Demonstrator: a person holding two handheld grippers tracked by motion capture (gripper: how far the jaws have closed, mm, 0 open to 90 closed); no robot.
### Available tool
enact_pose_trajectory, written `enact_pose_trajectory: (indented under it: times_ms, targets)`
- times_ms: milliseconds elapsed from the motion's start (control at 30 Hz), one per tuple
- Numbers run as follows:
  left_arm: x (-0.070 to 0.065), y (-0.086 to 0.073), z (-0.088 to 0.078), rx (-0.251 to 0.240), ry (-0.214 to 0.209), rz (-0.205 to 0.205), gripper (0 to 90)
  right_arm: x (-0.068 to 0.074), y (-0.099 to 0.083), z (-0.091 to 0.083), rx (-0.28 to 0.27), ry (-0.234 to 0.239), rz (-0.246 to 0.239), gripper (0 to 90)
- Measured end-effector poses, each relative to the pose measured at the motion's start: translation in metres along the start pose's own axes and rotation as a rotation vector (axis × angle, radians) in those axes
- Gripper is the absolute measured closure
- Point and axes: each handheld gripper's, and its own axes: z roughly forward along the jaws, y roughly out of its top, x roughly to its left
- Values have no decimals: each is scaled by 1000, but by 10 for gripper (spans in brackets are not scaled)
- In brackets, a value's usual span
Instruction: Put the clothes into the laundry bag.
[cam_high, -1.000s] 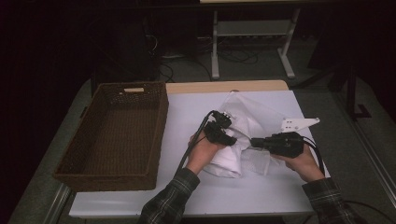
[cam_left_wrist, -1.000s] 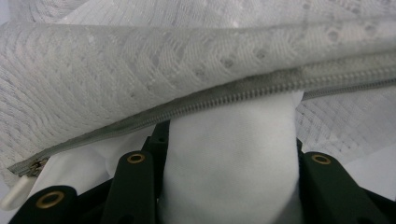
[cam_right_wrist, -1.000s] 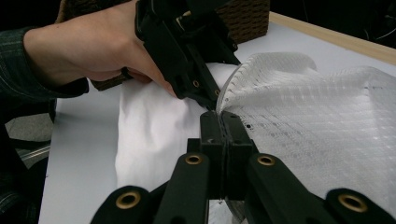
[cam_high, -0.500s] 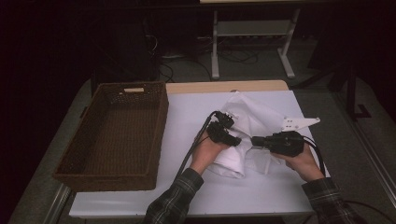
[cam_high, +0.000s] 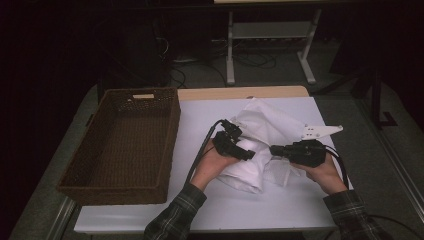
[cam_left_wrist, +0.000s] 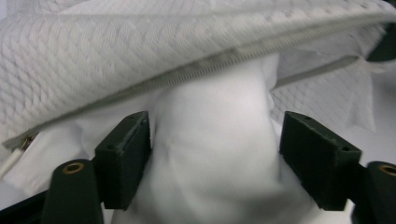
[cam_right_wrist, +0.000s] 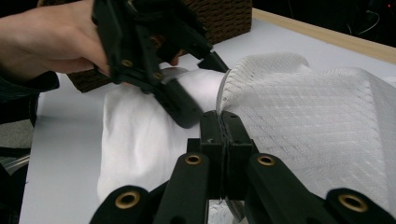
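Note:
A white quilted pillowcase (cam_high: 272, 122) with a zipper edge (cam_left_wrist: 210, 70) lies at mid table, and a smooth white pillow (cam_high: 245, 172) sticks out of its mouth toward the person. My left gripper (cam_high: 247, 152) straddles the pillow (cam_left_wrist: 219, 140) at the opening. Its jaws have just been opening and stand wide, with the pillow between them and a gap at the right pad. My right gripper (cam_right_wrist: 222, 126) is shut on the pillowcase's (cam_right_wrist: 303, 102) zipper edge, just right of the left gripper (cam_right_wrist: 201, 88).
A brown wicker basket (cam_high: 170, 145) with nothing in it stands on the left part of the white table (cam_high: 200, 120). Both forearms in plaid sleeves come in from the front edge. Behind the table are a dark floor, cables and a white stand's legs.
The left gripper's jaws have spread apart around the pillow, and that hand has shifted slightly. The right gripper has kept its hold and place.

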Motion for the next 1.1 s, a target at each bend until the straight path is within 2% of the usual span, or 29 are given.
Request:
enact_pose_trajectory:
  times_ms: [100, 300, 500, 633, 733, 900, 1000, 1067, 1100]
  targets:
    - [-1, -3, -5, 1, -6, 1, 179, 0, 0, 0, 1, -2, 0, 886]
    - [-4, -16, -26, -17, -2, 20, 159, -1, 0, 1, 1, -8, 2, 884]
    - [-1, -35, -39, -25, 1, 4, 140, -1, -1, 3, 10, -15, 7, 879]
    - [-1, -47, -44, -26, 1, 3, 137, -1, -1, 5, 20, -15, 9, 878]
    - [0, -56, -45, -29, -14, 10, 136, -1, -1, 5, 23, -14, 7, 877]
    - [4, -65, -36, -4, -47, 16, 139, -1, -1, 6, 26, -16, 8, 875]
    - [6, -68, -31, -5, -64, 28, 239, -1, -2, 7, 30, -17, 8, 870]
    - [8, -69, -29, -3, -66, 37, 258, -1, -2, 7, 30, -16, 9, 864]
    - [8, -70, -28, -4, -71, 39, 327, -1, -2, 7, 36, -18, 9, 845]
